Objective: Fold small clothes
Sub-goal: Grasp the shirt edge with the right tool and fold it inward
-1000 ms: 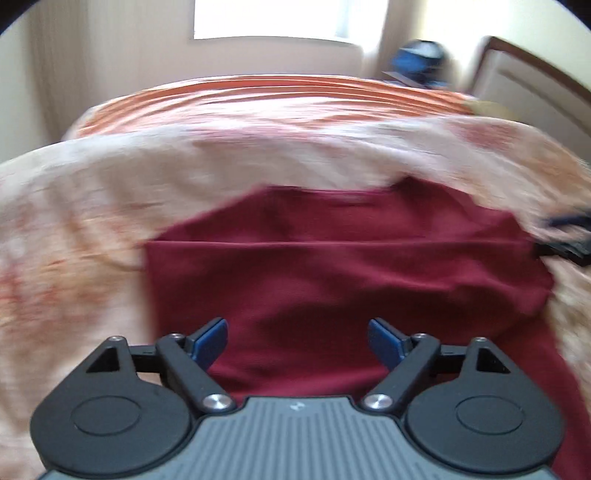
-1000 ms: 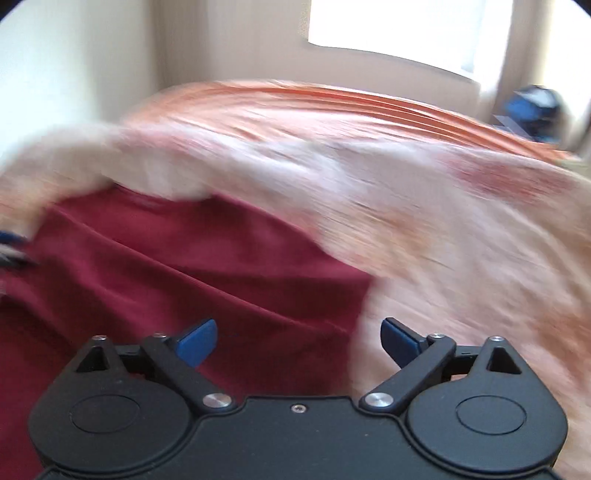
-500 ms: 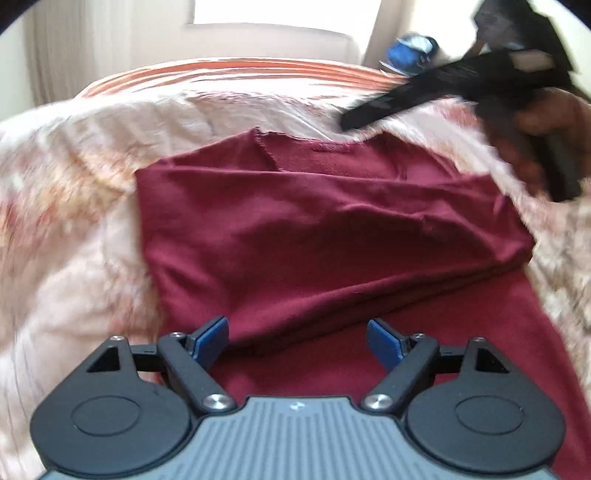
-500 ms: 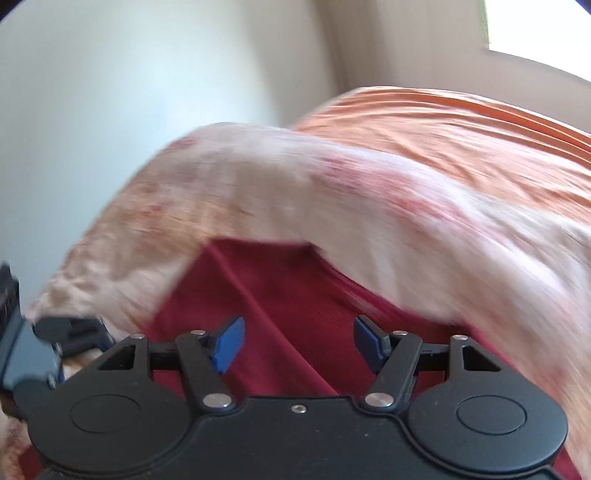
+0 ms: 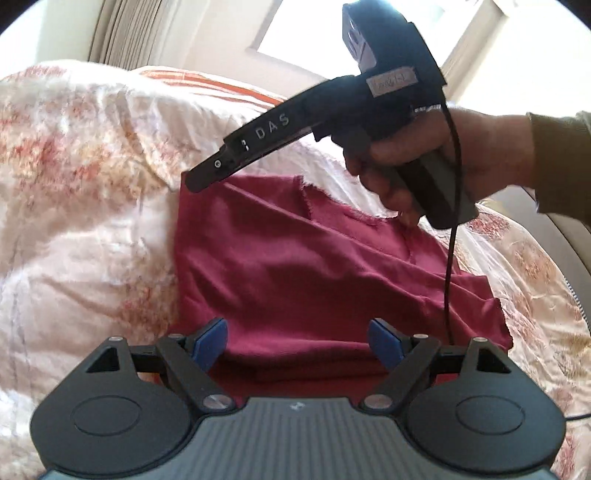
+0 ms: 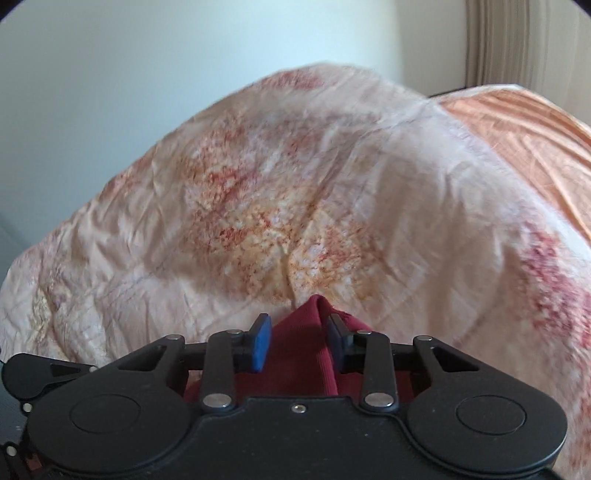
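1. Two grippers are in our hands: the left gripper [image 5: 297, 341] and the right gripper [image 6: 298, 341], each with two blue pads.
2. We count one garment, a dark red shirt [image 5: 306, 273], lying partly folded on one floral bedspread [image 5: 85, 206] that covers the bed.
3. Our left gripper stands wide open and holds nothing. Its blue pads [image 5: 210, 343] hover over the near part of the shirt, one towards the shirt's left edge and one further right, with red cloth showing between and beyond them.
4. Our right gripper is closing. In its own view a raised fold of the red shirt stands between the two pads [image 6: 260, 345]; the right pad seems to touch the cloth, while a little gap shows at the left pad, so we cannot say the fold is clamped.
5. In the left wrist view our right hand [image 5: 436, 162] grips the handle of the right gripper, whose long black body reaches down to the far left corner of the shirt. One black cable [image 5: 448, 258] hangs from it across the cloth.
6. Beyond the shirt we see one orange striped cover [image 6: 528, 147], one curtain [image 5: 125, 33] and one bright window [image 5: 295, 29].
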